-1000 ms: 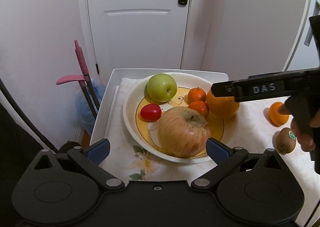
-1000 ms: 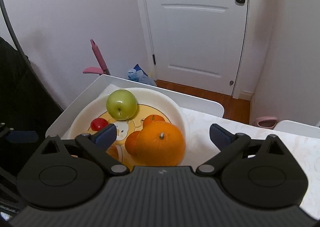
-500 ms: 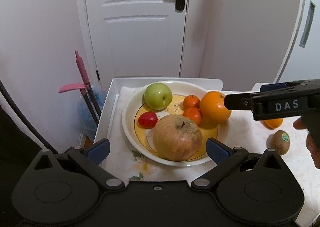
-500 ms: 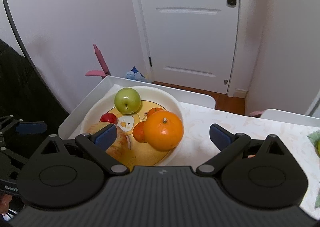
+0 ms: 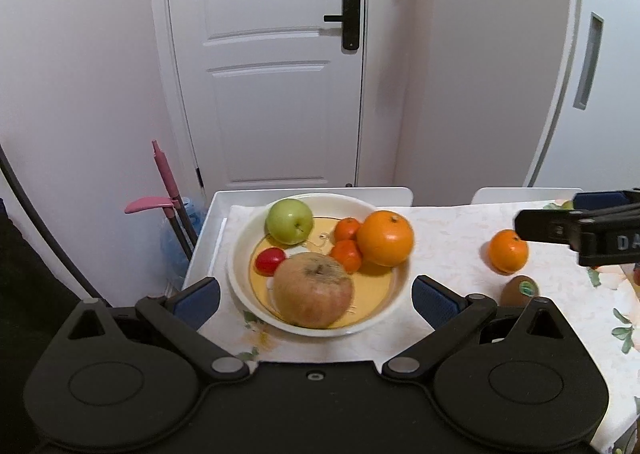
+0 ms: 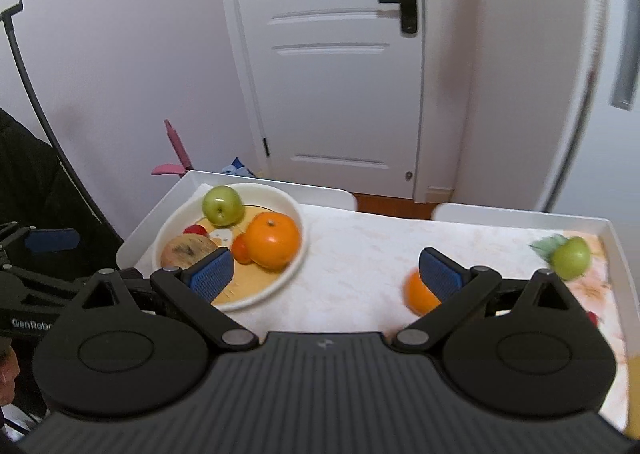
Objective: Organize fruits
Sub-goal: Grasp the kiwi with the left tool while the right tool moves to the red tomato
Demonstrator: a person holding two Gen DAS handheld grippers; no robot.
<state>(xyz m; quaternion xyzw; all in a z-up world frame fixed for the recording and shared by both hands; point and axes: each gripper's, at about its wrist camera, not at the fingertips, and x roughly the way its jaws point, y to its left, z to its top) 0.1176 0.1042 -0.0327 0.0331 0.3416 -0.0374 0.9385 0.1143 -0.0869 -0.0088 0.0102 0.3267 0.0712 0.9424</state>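
A white bowl (image 5: 240, 254) (image 6: 296, 254) on the table's left holds a green apple (image 5: 289, 220), a big russet apple (image 5: 313, 294), a red tomato (image 5: 270, 260), two small tangerines (image 5: 346, 253) and a large orange (image 5: 385, 232) (image 6: 272, 240). Loose on the cloth are an orange (image 5: 508, 252) (image 6: 416, 294), a kiwi (image 5: 519, 289) and a second green apple (image 6: 571, 257). My left gripper (image 5: 316, 294) is open and empty just before the bowl. My right gripper (image 6: 325, 272) is open and empty above the cloth, right of the bowl.
The table (image 6: 360, 254) has a raised white rim and a floral cloth. A white door and walls stand behind it. A pink-handled mop (image 5: 168, 190) and a blue bottle stand on the floor at the table's left end.
My right gripper let go of the large orange in the bowl and drew back to the right. My left gripper pulled back and up a little.
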